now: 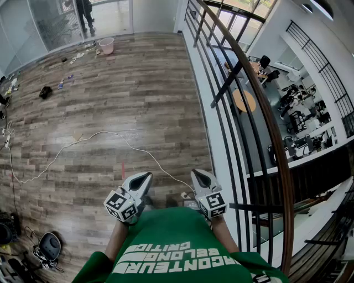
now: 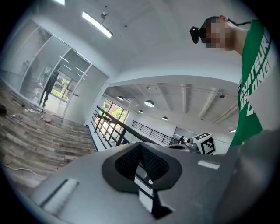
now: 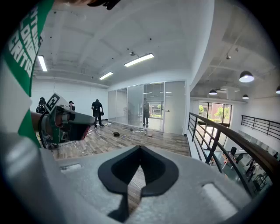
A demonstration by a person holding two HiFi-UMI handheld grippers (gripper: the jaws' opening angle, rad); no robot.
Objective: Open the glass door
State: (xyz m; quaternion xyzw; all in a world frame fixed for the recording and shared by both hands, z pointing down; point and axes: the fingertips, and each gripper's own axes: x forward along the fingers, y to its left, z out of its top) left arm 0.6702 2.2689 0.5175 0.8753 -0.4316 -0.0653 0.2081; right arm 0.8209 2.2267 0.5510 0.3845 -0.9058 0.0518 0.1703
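Underfoot: a wood-plank floor [image 1: 110, 110] fills most of the head view, running from the person's feet up to a glazed wall at the top.
Railing: a dark metal railing [image 1: 260, 105] with a brown top rail curves along the right side of the floor; a lower level with desks [image 1: 298, 110] shows through its bars.
Glass door: the glass door [image 1: 110, 16] stands at the far end of the floor, well apart from both grippers; in the right gripper view it [image 3: 153, 105] sits straight ahead in the glass partition, with someone standing behind it.
Wearer: a green shirt [image 1: 177, 249] with white lettering fills the bottom edge.
Cable: a white cable [image 1: 99, 134] snakes across the planks from the left edge toward the grippers.
Left gripper: the left gripper [image 1: 147, 177] is held low in front of the body, tilted upward; in its own view [image 2: 140, 146] the jaws are pressed together with nothing between them.
Right gripper: the right gripper [image 1: 197, 174] is held beside it, near the railing; its jaws [image 3: 140, 148] are likewise closed and empty.
Bucket: a pink bucket [image 1: 106, 45] sits on the floor just before the door.
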